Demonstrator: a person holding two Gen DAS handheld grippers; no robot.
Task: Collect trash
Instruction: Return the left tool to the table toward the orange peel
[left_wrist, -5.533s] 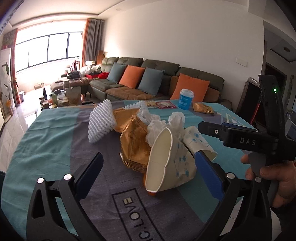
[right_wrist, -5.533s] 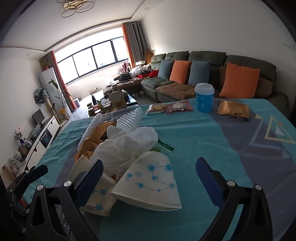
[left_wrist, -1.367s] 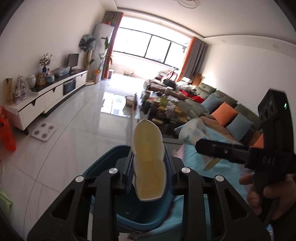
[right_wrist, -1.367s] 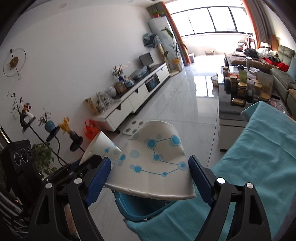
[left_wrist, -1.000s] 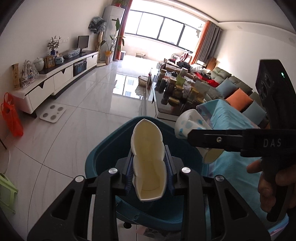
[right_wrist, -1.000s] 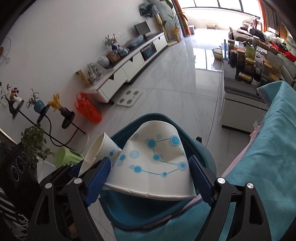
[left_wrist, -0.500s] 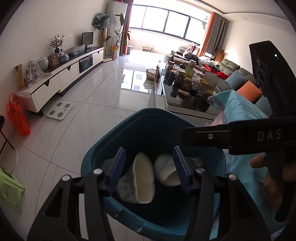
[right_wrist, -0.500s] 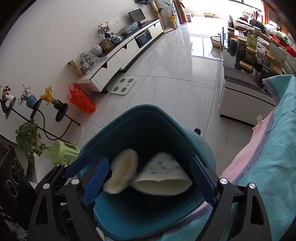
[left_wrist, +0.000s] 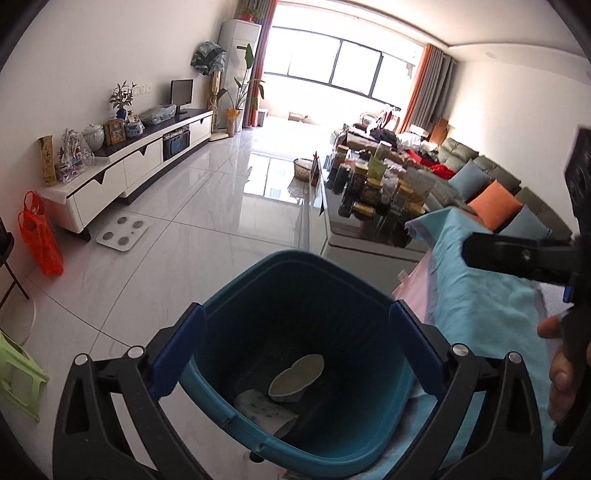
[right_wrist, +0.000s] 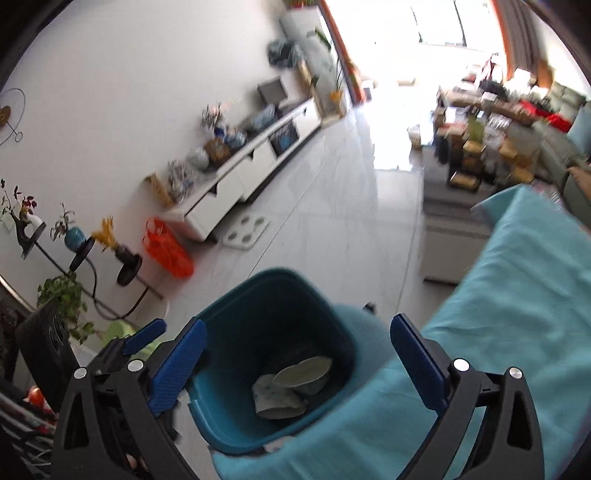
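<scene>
1. Down at the bottom of the teal bin (left_wrist: 236, 291) lie your two paper cups, both on their sides. The plain one (left_wrist: 295, 376) turns its squashed oval mouth up toward you, its long axis running away from you toward the bin's far wall. The dotted one (left_wrist: 264, 406) lies just beside it, nearer the front wall, flattened.
2. The bin is smooth moulded plastic, rounded-square, with dark walls inside. It stands on glossy pale floor tiles (left_wrist: 184, 236), touching the edge of the bench's turquoise cloth (left_wrist: 491, 306).
3. Your left tool (left_wrist: 295, 350) has just been opening; its blue pads now stand wide apart above the bin with nothing between them. A second ago it pinched the plain cup.
4. Your right tool (right_wrist: 295, 354) is likewise spread, having just opened, and empty; the dotted cup it carried now lies in the bin (right_wrist: 236, 317).
</scene>
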